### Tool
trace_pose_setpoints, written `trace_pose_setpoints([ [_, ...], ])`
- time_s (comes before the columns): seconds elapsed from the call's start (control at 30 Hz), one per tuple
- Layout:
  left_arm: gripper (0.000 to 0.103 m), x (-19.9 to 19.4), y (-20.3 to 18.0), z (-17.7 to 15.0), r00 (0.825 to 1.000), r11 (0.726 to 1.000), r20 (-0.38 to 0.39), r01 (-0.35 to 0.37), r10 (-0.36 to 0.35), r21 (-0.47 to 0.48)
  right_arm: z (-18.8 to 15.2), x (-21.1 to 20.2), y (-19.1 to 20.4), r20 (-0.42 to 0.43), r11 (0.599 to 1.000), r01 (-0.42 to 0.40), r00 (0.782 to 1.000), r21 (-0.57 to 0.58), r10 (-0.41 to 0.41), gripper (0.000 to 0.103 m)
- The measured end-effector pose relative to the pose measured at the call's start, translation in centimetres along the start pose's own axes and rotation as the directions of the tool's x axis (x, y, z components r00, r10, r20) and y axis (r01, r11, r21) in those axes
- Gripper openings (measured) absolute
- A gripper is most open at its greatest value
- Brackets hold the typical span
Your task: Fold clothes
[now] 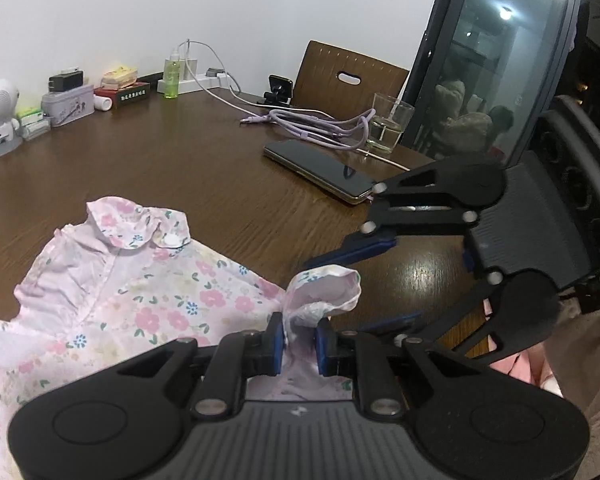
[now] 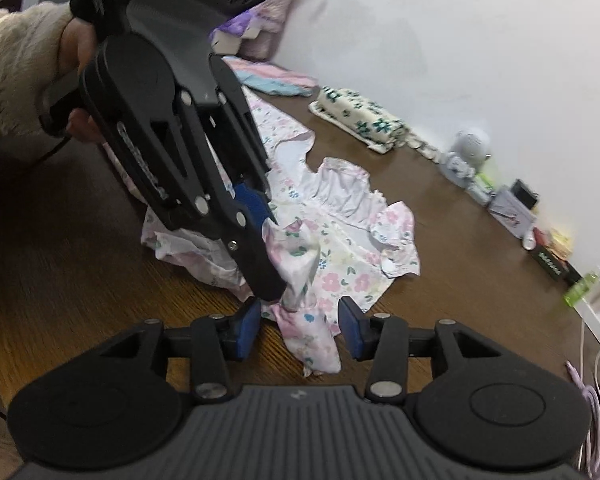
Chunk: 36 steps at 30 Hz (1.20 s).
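The floral garment [image 1: 148, 296], spread half-crumpled near the worktop's [image 1: 220, 184] front edge, was clamped at a bunched sleeve by the left gripper [image 1: 300, 340] while the right gripper [image 2: 298, 330], fingers apart, was poised for a second hold, seemingly mid-fold.

Dark wooden table [image 1: 228, 184] bears floral garment [image 1: 152, 300]; phone [image 1: 320, 168]; glass [image 1: 390, 128].

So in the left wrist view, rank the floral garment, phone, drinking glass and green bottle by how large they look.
1. floral garment, though nearest the camera
2. phone
3. drinking glass
4. green bottle, though farthest away, so true size is unsure
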<state>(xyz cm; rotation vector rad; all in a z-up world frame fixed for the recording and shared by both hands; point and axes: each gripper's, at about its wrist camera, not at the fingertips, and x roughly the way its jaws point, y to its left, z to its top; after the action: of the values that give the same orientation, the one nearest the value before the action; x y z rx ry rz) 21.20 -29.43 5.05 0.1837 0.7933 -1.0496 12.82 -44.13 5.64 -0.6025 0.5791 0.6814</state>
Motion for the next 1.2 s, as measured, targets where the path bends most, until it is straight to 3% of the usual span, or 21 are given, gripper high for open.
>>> trace_pose_setpoints([
  [0.03,0.015,0.0,0.1,0.1,1.0,1.0,0.001,-0.002,0.002,-0.005,0.1,0.3,-0.2,-0.008,1.0,-0.02,1.0,-0.001,0.02,0.04],
  [0.13,0.017,-0.2,0.5,0.3,1.0,1.0,0.003,-0.011,0.011,-0.018,0.4,0.8,-1.3,-0.026,0.995,-0.089,0.996,0.038,0.09,0.011],
  [0.2,0.024,-0.8,0.8,0.3,1.0,0.999,0.016,-0.014,0.014,-0.031,0.5,0.8,-2.3,-0.026,0.989,-0.121,0.992,0.086,0.124,0.011],
  [0.27,0.046,-2.0,1.0,0.1,0.999,0.999,0.043,-0.013,0.015,-0.05,0.6,0.7,-3.4,-0.02,0.979,-0.15,0.988,0.14,0.154,0.011],
  [0.43,0.062,-6.1,0.6,-1.9,0.993,0.998,0.099,-0.06,0.063,-0.034,0.9,1.4,-6.2,-0.024,0.949,-0.194,0.978,0.25,0.206,0.011],
  [0.53,0.071,-7.5,-0.6,-3.7,0.989,0.993,0.103,-0.114,0.11,0.03,1.1,1.8,-7.0,-0.034,0.933,-0.211,0.972,0.291,0.231,0.011],
  [0.67,0.071,-6.9,-2.7,-5.3,0.971,0.959,0.072,-0.237,0.228,0.154,1.5,2.8,-8.0,-0.053,0.906,-0.236,0.961,0.352,0.271,0.011],
  [0.8,0.07,-5.3,-3.7,-5.9,0.958,0.932,0.064,-0.286,0.278,0.224,1.7,3.6,-8.6,-0.08,0.891,-0.236,0.954,0.388,0.288,0.011],
  [0.87,0.054,-4.8,-3.6,-6.0,0.951,0.923,0.06,-0.309,0.303,0.23,1.8,4.0,-8.8,-0.093,0.885,-0.235,0.951,0.402,0.295,0.011],
  [0.97,0.033,-4.5,-1.8,-5.7,0.956,0.947,0.05,-0.293,0.289,0.133,2.0,4.4,-9.2,-0.106,0.875,-0.236,0.946,0.422,0.306,0.011],
  [1.07,0.026,-5.1,0.9,-5.4,0.972,0.974,0.063,-0.223,0.225,-0.039,1.9,4.9,-9.6,-0.113,0.866,-0.234,0.943,0.442,0.312,0.011],
  [1.2,0.021,-5.6,3.8,-5.4,0.978,0.963,0.075,-0.179,0.197,-0.203,1.8,5.4,-10.1,-0.107,0.851,-0.237,0.941,0.47,0.321,0.012],
])
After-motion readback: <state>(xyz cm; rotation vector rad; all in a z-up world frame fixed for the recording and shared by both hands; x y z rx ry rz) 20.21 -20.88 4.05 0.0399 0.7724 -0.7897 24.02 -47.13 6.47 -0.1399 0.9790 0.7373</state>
